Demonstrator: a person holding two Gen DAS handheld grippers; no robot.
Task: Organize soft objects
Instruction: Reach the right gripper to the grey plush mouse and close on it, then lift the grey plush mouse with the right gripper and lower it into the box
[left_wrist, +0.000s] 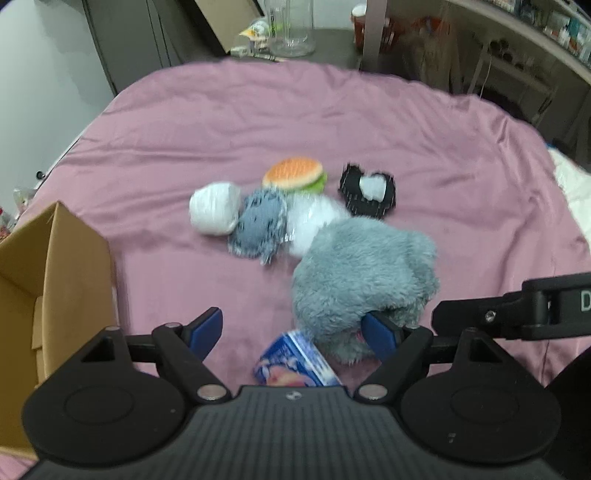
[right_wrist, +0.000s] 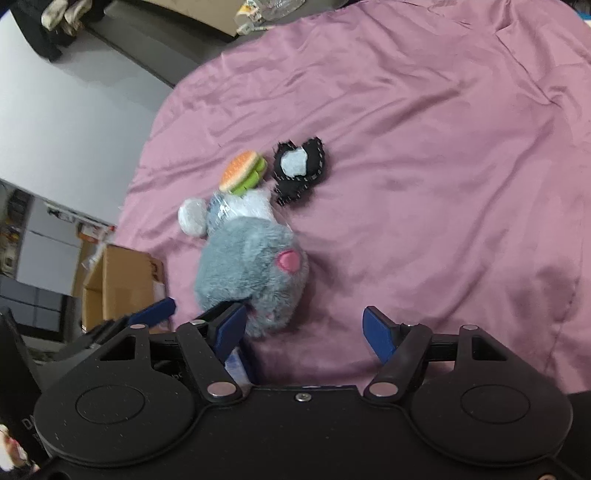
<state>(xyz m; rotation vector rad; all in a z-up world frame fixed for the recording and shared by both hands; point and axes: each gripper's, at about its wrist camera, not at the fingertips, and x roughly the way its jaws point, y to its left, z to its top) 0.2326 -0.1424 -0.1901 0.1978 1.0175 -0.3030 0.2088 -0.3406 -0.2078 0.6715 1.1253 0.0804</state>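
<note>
- Both jaws open, holding nothing; left gripper (left_wrist: 293, 332) at grey plush (left_wrist: 364, 273) on the bed (left_wrist: 369, 122)
- Centre jaws on plush body, avoid blue packet (left_wrist: 295, 360), then carry to box (left_wrist: 55, 280)

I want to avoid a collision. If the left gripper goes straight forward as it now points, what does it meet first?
Probably the blue printed pack lying between the open fingers of the left gripper; the grey plush toy sits just beyond, to the right. Depth is unclear.
</note>
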